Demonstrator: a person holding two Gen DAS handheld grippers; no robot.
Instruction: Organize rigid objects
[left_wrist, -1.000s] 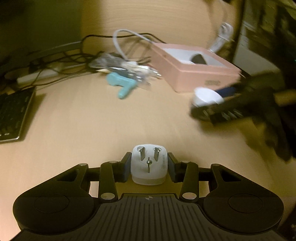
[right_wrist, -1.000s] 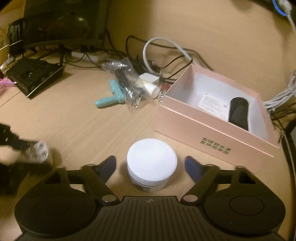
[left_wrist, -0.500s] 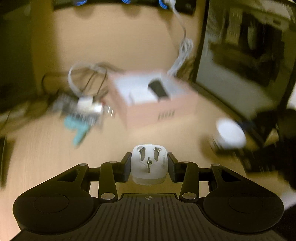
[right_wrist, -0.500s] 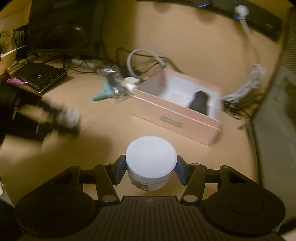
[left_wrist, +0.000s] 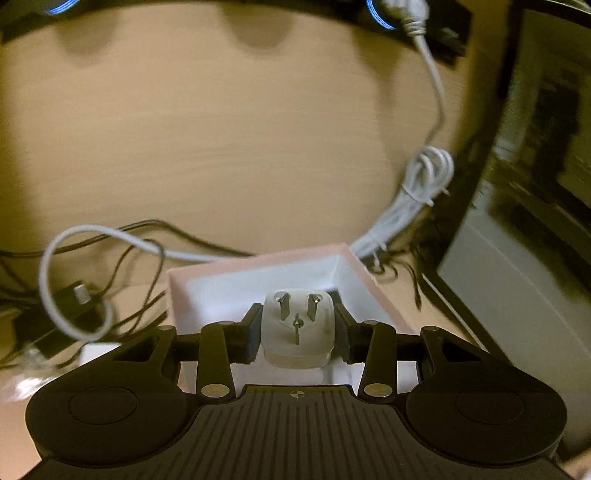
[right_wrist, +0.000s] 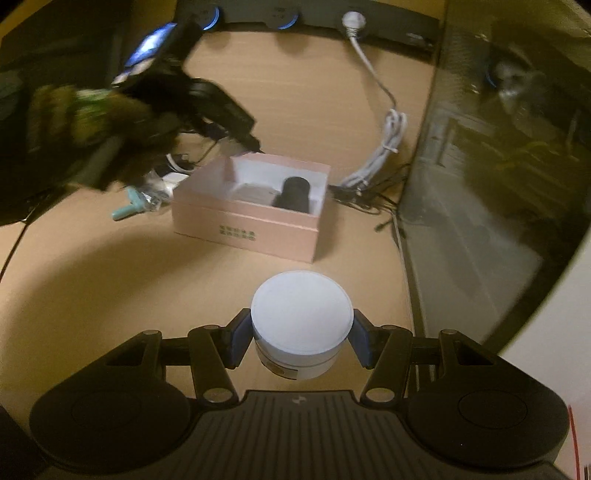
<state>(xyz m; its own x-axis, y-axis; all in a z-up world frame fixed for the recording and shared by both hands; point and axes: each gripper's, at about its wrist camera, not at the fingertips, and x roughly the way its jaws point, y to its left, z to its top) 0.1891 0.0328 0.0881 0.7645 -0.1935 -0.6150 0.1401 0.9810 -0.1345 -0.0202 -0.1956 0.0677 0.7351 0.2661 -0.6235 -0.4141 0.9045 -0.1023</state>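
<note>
- The left tongs (left_wrist: 297, 330) are clamped on a white plug adapter (left_wrist: 297, 325), its three prongs facing the camera, and hang over the open pink box (left_wrist: 258, 269); in the left wrist view the box's white inside lies right under the adapter.
- The right tongs (right_wrist: 300, 334) grip a round white jar (right_wrist: 301, 321) by its sides, lifted above the worktop (right_wrist: 110, 288) and well short of the pink box (right_wrist: 245, 225).
- By my reading the sorting is partly done: a black cylindrical object (right_wrist: 293, 194) and a pale card or leaflet already lie in the box, the adapter looks about ready to be released there, and the jar has yet to be carried over.
- Left outside, just beside the box's far left corner, are a teal handle-shaped item (right_wrist: 129, 206) and a crinkled clear wrapper with small white pieces; what these are I cannot tell.
- The worktop is light wood-grain, with a wall panel of the same tone behind it.
- Loose black and white cables (left_wrist: 110, 251) sprawl to the left of the box; a bundled white cord (right_wrist: 384, 151) runs up to a power strip with blue-lit sockets.
- A dark monitor (right_wrist: 480, 166) stands to the right; the lighting is dim and yellowish.
</note>
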